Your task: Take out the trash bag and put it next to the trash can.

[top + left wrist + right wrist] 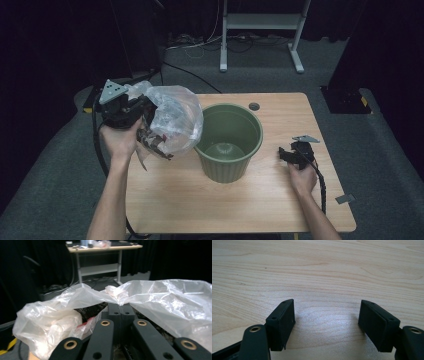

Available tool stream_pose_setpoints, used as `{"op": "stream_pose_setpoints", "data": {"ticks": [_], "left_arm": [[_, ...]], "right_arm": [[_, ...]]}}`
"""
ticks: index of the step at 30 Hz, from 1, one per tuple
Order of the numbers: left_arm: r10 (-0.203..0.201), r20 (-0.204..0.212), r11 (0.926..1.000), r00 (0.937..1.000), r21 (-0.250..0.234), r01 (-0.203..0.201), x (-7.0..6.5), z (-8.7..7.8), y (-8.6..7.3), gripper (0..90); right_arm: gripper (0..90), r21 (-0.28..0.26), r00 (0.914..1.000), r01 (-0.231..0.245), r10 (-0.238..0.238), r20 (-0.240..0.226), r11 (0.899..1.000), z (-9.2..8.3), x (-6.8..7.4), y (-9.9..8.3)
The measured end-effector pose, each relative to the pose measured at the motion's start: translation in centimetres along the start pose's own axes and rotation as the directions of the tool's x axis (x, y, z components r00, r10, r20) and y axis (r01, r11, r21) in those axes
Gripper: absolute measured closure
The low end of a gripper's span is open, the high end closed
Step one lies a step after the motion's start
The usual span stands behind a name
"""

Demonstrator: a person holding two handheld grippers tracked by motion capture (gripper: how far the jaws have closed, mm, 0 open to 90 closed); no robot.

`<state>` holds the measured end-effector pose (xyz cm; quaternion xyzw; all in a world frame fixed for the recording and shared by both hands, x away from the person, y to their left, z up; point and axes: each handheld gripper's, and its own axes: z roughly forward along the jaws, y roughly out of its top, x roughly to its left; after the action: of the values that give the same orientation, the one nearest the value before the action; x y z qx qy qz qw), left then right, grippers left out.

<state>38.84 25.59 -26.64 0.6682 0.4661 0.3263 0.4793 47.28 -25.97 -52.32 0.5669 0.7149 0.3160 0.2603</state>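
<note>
Pale wooden table [260, 200] (bin [229, 141] at centre) on grey carpet [45, 165].

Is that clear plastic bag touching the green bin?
Cannot tell. In the high view the plastic bag, pinched by the left gripper, overlaps the rim of the green bin, but it may just hang in front of it.

Thin, crinkled, glossy clear plastic bag [175, 120]; matt ribbed green plastic bin [230, 142]; smooth pale wood-grain table [280, 200].
</note>
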Motion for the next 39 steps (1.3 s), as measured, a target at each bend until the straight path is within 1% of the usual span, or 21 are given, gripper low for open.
{"op": "stream_pose_setpoints", "data": {"ticks": [4,7,11,12,16,19,20,21,25,26,27,28,29,30,31,32,33,34,35,37,39], "left_arm": [[0.010,-0.048,0.9998,0.9988,0.016,-0.009,0.6,0.1,-0.9,90.0],[0.021,-0.098,0.9990,0.9950,0.041,-0.017,1.2,0.3,-2.0,90.0],[-0.012,-0.134,0.9964,0.9909,0.082,0.023,2.2,1.4,-4.5,90.0],[-0.029,-0.138,0.9946,0.9900,0.095,0.043,2.4,1.9,-5.3,90.0],[-0.062,-0.159,0.9835,0.9852,0.158,0.088,2.5,4.5,-9.1,90.0],[-0.095,-0.172,0.9743,0.9806,0.186,0.127,2.3,6.4,-11.7,89.9],[-0.095,-0.172,0.9743,0.9806,0.186,0.127,2.3,6.4,-11.7,89.9],[-0.108,-0.184,0.9693,0.9769,0.199,0.145,2.1,7.5,-13.1,89.9],[-0.089,-0.209,0.9591,0.9739,0.246,0.140,1.2,9.7,-15.6,89.6],[-0.074,-0.212,0.9564,0.9746,0.262,0.130,1.0,10.2,-16.1,89.5],[-0.057,-0.217,0.9546,0.9745,0.274,0.117,0.7,10.6,-16.7,89.1],[-0.057,-0.217,0.9546,0.9745,0.274,0.117,0.7,10.6,-16.7,88.2],[-0.018,-0.226,0.9476,0.9739,0.307,0.089,0.1,11.6,-17.9,86.7],[-0.002,-0.230,0.9418,0.9732,0.327,0.079,-0.1,12.1,-18.5,85.5],[0.010,-0.236,0.9394,0.9717,0.335,0.072,-0.4,12.5,-19.0,83.7],[0.023,-0.246,0.9342,0.9690,0.350,0.067,-0.5,12.9,-19.5,82.1],[0.029,-0.245,0.9284,0.9690,0.366,0.065,-0.6,13.3,-20.0,80.3],[0.032,-0.247,0.9204,0.9684,0.385,0.068,-0.7,13.6,-20.3,78.4],[0.029,-0.255,0.9200,0.9664,0.385,0.074,-0.8,13.8,-20.6,74.1],[0.019,-0.271,0.9264,0.9623,0.367,0.085,-0.8,13.9,-20.9,67.7],[-0.002,-0.280,0.9245,0.9601,0.365,0.109,-0.7,14.0,-21.3,61.1]], "right_arm": [[29.2,0.000,1.0000,0.000,0.000,0.000,1.000,0.0,0.0,0.0],[29.2,0.000,1.0000,0.000,0.000,-0.001,1.000,0.0,0.0,0.0],[29.2,-0.001,1.0000,0.002,-0.002,-0.001,1.000,0.0,0.0,0.0],[29.2,-0.001,1.0000,0.002,-0.002,-0.001,1.000,0.0,0.0,0.0],[29.2,0.000,1.0000,0.002,-0.002,-0.001,1.000,0.0,0.0,0.0],[29.2,-0.002,1.0000,0.004,-0.004,-0.003,1.000,0.0,0.0,0.0],[29.2,-0.002,1.0000,0.005,-0.005,-0.003,1.000,0.0,0.0,0.0],[29.2,-0.002,1.0000,0.005,-0.005,-0.004,1.000,0.0,0.0,0.0],[29.2,-0.002,1.0000,0.006,-0.006,-0.005,1.000,0.0,0.1,0.0],[29.2,-0.002,1.0000,0.006,-0.006,-0.005,1.000,0.0,0.1,0.0],[29.2,-0.002,1.0000,0.006,-0.006,-0.005,1.000,0.0,0.1,0.0],[29.2,-0.002,1.0000,0.006,-0.006,-0.005,1.000,0.0,0.1,0.0],[29.2,-0.001,1.0000,0.006,-0.006,-0.006,1.000,0.0,0.1,0.0],[29.2,-0.001,1.0000,0.007,-0.007,-0.006,1.000,0.0,0.1,0.0],[29.2,-0.001,1.0000,0.007,-0.007,-0.006,1.000,0.0,0.1,0.0],[29.1,-0.002,0.9999,0.009,-0.009,-0.006,1.000,0.0,0.1,0.0],[29.2,-0.002,0.9999,0.010,-0.010,-0.007,1.000,0.0,0.1,0.0],[29.2,-0.002,0.9999,0.010,-0.010,-0.007,1.000,0.0,0.1,0.0],[29.2,-0.002,0.9999,0.010,-0.010,-0.007,1.000,0.0,0.1,0.0],[29.2,-0.002,0.9999,0.010,-0.010,-0.007,1.000,0.0,0.1,0.0],[29.1,-0.002,0.9999,0.010,-0.010,-0.007,1.000,0.0,0.1,0.0]]}}
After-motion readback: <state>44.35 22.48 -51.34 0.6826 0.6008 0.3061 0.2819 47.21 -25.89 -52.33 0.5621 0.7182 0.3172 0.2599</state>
